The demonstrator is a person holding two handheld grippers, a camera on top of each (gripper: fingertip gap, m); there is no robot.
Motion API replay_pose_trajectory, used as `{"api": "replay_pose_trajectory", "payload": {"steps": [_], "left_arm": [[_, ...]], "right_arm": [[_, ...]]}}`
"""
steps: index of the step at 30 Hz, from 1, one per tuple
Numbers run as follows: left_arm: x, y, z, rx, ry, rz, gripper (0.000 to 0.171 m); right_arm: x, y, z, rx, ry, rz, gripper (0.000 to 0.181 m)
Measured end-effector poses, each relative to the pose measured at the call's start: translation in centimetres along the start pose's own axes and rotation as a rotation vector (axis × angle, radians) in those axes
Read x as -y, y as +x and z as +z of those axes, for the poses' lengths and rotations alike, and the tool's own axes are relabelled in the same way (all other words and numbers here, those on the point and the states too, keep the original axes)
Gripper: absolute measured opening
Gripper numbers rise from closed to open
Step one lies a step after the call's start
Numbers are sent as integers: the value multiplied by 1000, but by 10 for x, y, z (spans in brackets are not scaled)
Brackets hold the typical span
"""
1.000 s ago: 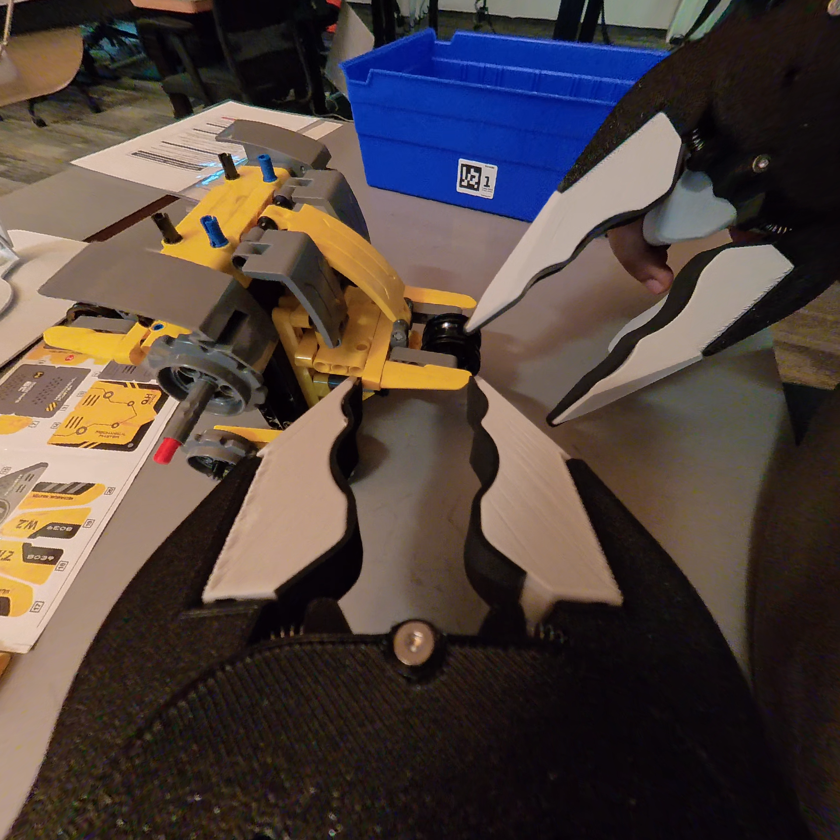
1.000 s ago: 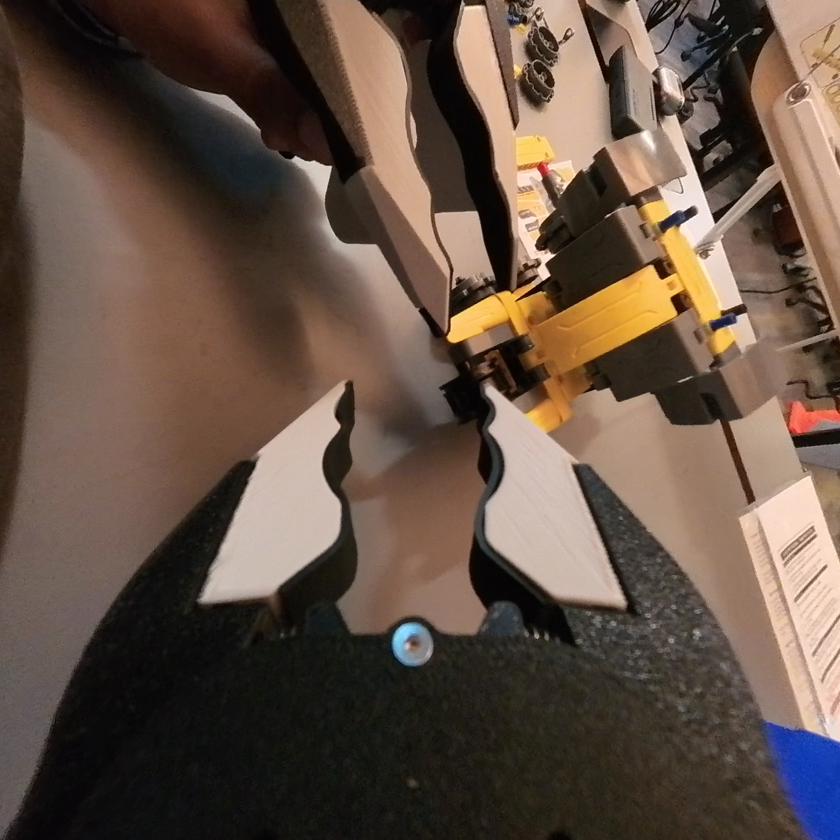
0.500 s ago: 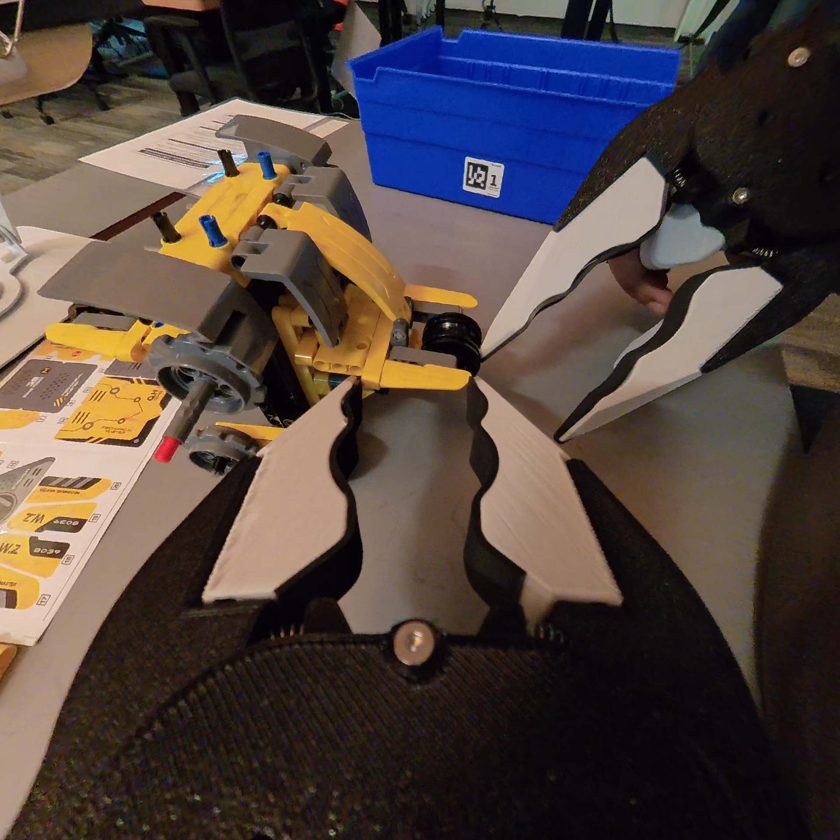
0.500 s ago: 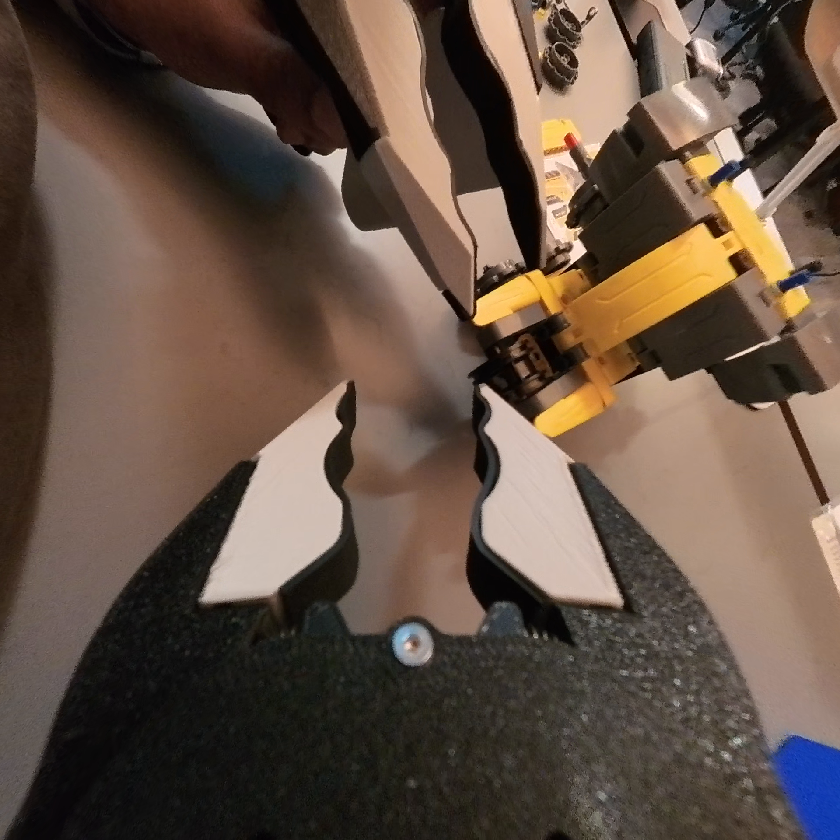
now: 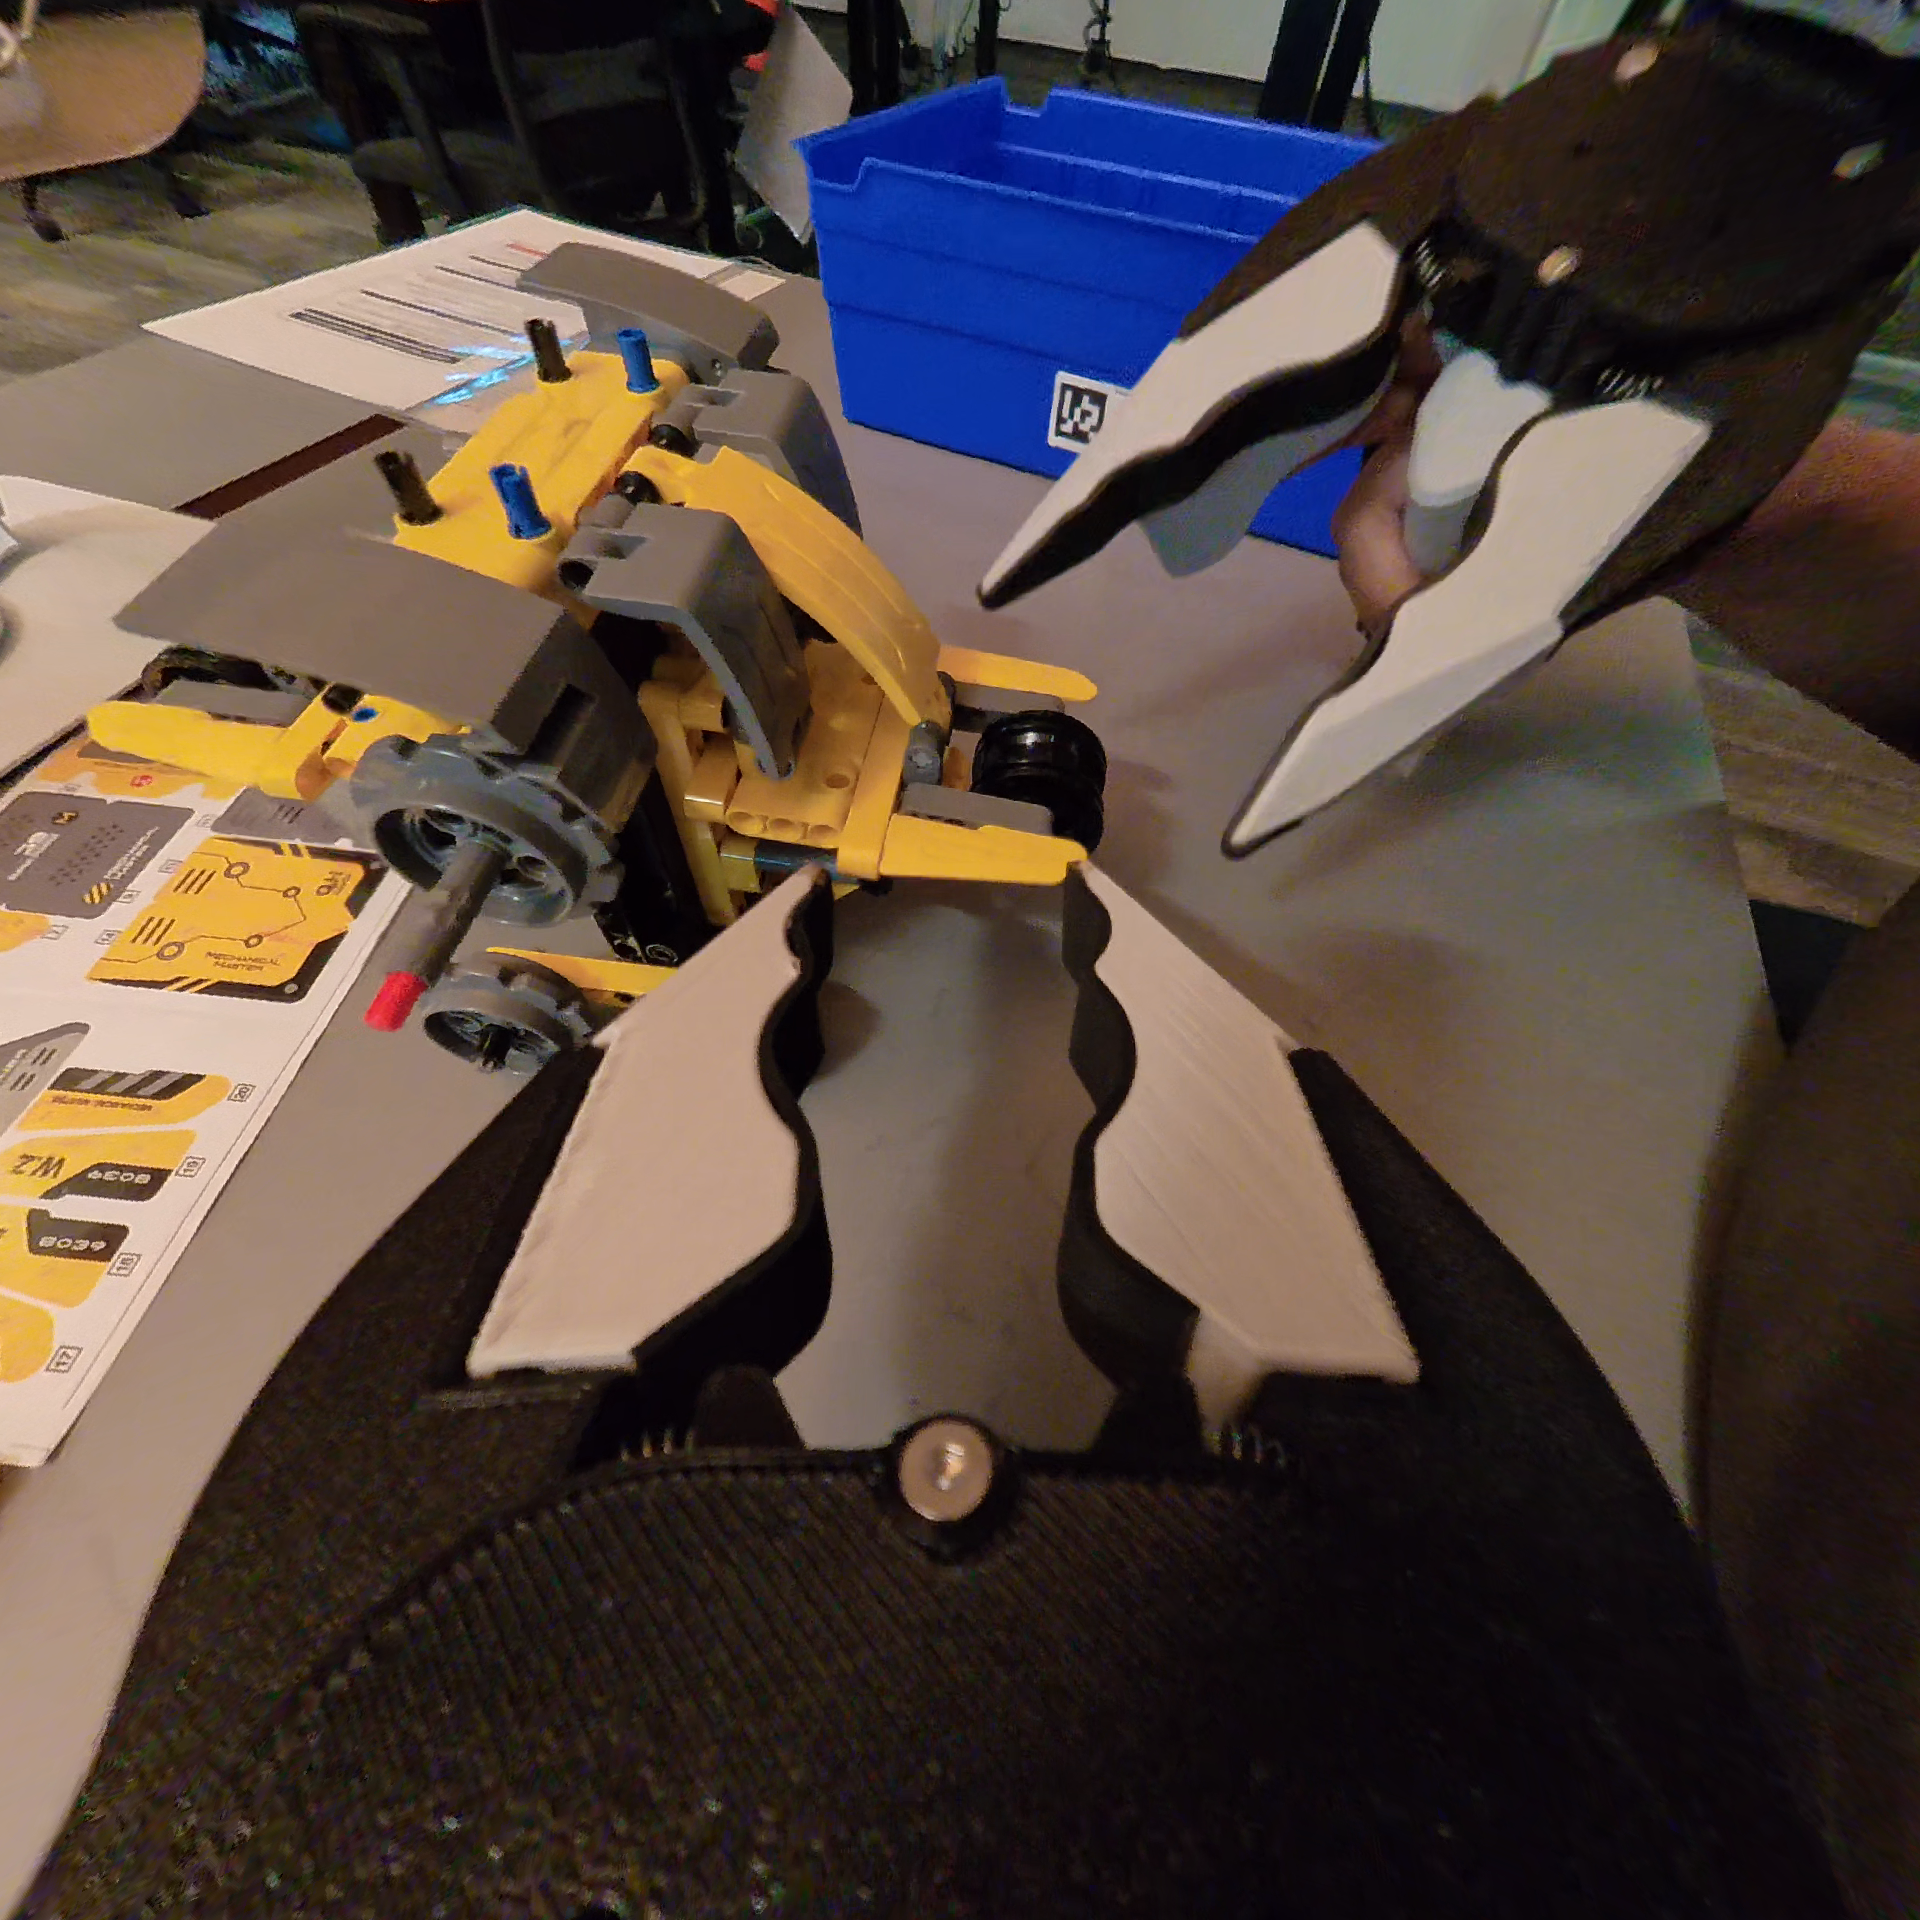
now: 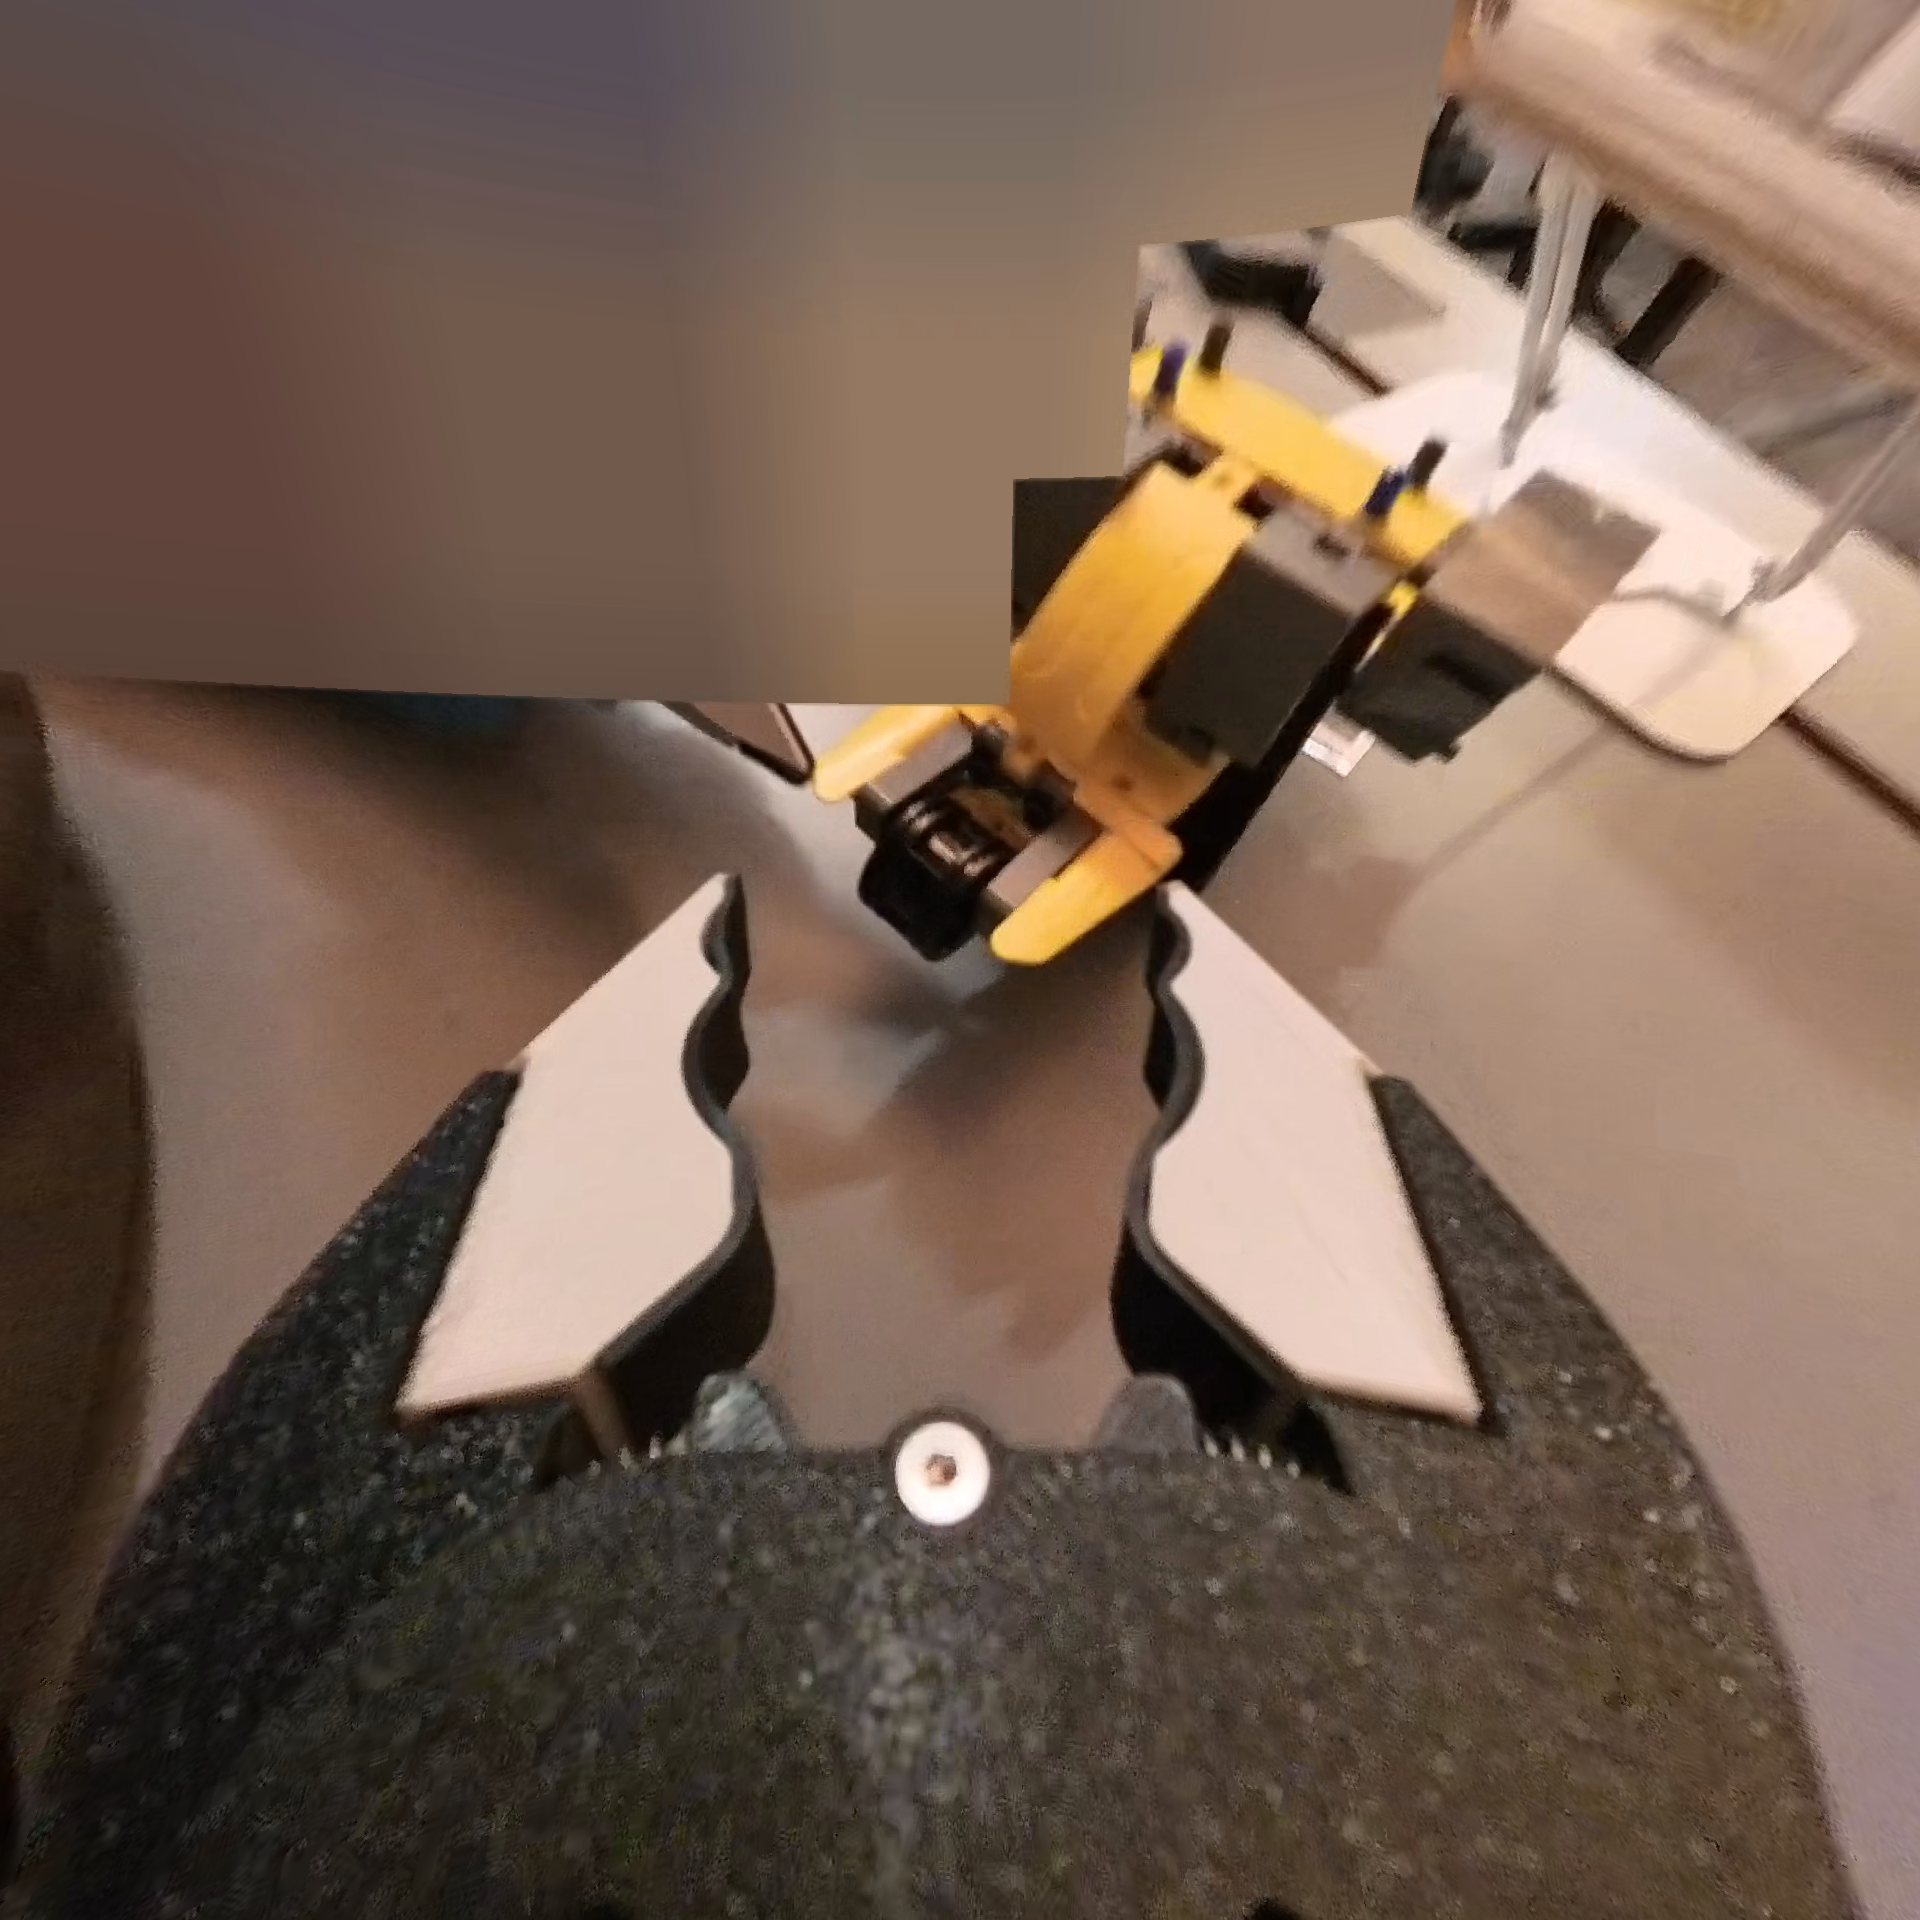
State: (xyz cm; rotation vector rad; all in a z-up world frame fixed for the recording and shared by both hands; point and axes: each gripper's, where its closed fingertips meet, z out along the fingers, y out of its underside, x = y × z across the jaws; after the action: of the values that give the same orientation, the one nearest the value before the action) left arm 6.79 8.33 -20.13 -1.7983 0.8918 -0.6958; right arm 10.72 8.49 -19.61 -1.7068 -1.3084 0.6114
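A yellow and grey brick-built vehicle model (image 5: 665, 665) stands on the grey table (image 5: 1351, 935), with a small black wheel (image 5: 1039, 764) at its near tip. My left gripper (image 5: 945, 883) is open and empty, its fingertips right at the model's yellow front prongs. My right gripper (image 5: 1112, 717) shows in the left wrist view, open and empty, raised above the table to the right of the black wheel. In the right wrist view the right gripper (image 6: 951, 894) is open, and the model (image 6: 1174, 644) with its black wheel (image 6: 925, 862) lies just ahead of the fingertips.
A blue plastic bin (image 5: 1039, 249) stands behind the model. A sticker sheet with yellow and grey shapes (image 5: 135, 997) lies at the left, a printed paper (image 5: 416, 301) farther back. A white flat stand (image 6: 1662, 603) lies beyond the model. A large patch covers the upper left of the right wrist view.
My right gripper has lifted off the black wheel, drawn back to the right and swung around, so the model now lies ahead of it. My left gripper and the model have not moved.
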Motion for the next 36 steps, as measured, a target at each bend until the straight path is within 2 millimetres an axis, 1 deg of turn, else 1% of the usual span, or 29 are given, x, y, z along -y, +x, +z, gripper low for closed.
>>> {"api": "replay_pose_trajectory", "payload": {"steps": [2, 6, 9, 12, 15, 18, 20, 21, 23, 26, 27, 28, 29, 31, 33, 34, 35, 36], "left_arm": [[-1, -2, -1, 4, -1, -8, 44], [5, -2, -9, -11, 25, -14, 51], [20, -11, -23, 28, 81, 40, 57], [36, -24, -43, 85, 154, 74, 58], [47, -37, -58, 115, 207, 50, 60], [51, -51, -68, 139, 242, 8, 64], [51, -58, -72, 151, 253, -19, 67], [50, -61, -72, 157, 250, -31, 70], [47, -65, -71, 168, 235, -44, 75], [43, -66, -67, 175, 215, -43, 83], [42, -66, -65, 173, 211, -41, 85], [40, -65, -63, 167, 204, -41, 86], [39, -64, -60, 158, 197, -42, 88], [36, -60, -55, 139, 184, -50, 92], [34, -57, -50, 121, 171, -59, 100], [31, -56, -47, 123, 157, -69, 109], [28, -56, -44, 123, 138, -79, 115], [25, -56, -41, 123, 118, -87, 119]], "right_arm": [[-8, -4, 7, 27, -40, 22, 80], [-6, -17, 12, 55, -41, 6, 76], [-1, -28, 16, 86, -27, 12, 75], [6, -42, 24, 126, -7, 13, 75], [18, -57, 40, 168, 14, -9, 75], [32, -73, 62, 220, 34, -26, 77], [38, -80, 71, 243, 38, -50, 77], [41, -82, 72, 250, 45, -63, 77], [50, -84, 65, 270, 93, -89, 75], [67, -89, 37, 355, 197, -98, 67], [74, -86, 26, 369, 237, -98, 65], [82, -77, 15, 353, 279, -101, 63], [91, -64, 4, 318, 326, -103, 61], [112, -32, -17, 231, 432, -92, 58], [127, 10, -35, 122, 538, -59, 56], [129, 35, -38, 57, 570, -27, 56], [125, 61, -36, -4, 575, 24, 56], [115, 85, -29, -53, 552, 84, 56]]}}
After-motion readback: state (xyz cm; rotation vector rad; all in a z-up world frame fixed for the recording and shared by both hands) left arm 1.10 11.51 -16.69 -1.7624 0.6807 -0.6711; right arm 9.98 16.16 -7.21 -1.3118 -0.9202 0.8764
